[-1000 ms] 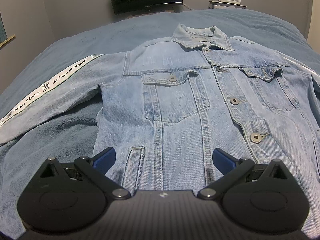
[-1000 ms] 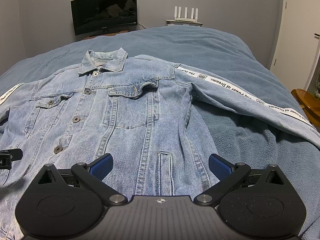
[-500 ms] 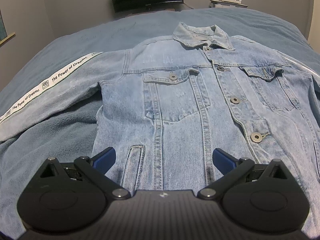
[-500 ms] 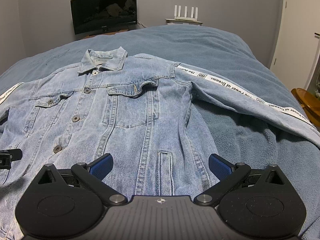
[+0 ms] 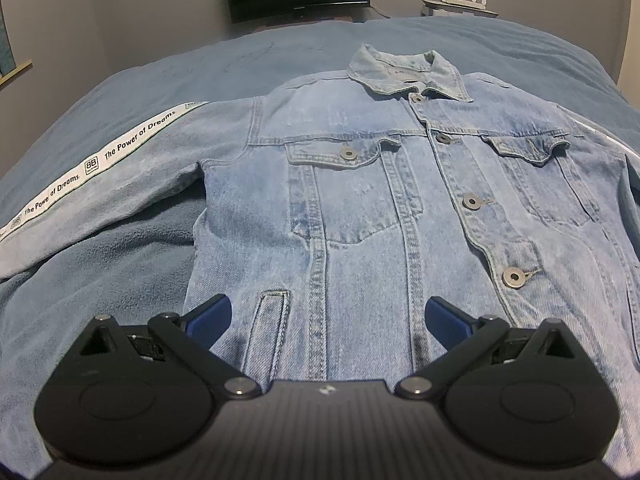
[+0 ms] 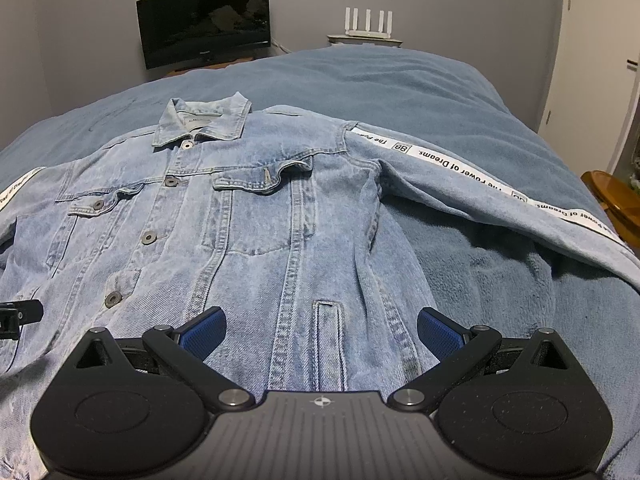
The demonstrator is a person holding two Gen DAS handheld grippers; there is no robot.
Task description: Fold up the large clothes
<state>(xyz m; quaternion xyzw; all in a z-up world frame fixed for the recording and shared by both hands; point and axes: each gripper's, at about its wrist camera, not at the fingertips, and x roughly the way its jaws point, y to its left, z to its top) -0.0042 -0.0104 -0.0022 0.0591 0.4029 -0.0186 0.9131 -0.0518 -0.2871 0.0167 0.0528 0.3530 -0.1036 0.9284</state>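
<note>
A light blue denim jacket (image 5: 380, 216) lies flat, front up and buttoned, on a blue bed; it also shows in the right wrist view (image 6: 248, 232). Both sleeves spread outward, each with a white printed stripe: the left sleeve (image 5: 100, 188) and the right sleeve (image 6: 500, 200). My left gripper (image 5: 327, 318) is open and empty over the jacket's lower left hem by a pocket slit. My right gripper (image 6: 320, 326) is open and empty over the lower right hem. A bit of the left gripper (image 6: 18, 314) shows at the right wrist view's left edge.
The blue blanket (image 6: 400, 84) covers the bed around the jacket. A dark monitor (image 6: 204, 18) and a white router (image 6: 366, 26) stand beyond the far edge by the grey wall. A wooden piece of furniture (image 6: 616, 200) sits at the right.
The left wrist view has shifted slightly, with the jacket sitting a little lower in frame. Both grippers stay open and the jacket has not moved.
</note>
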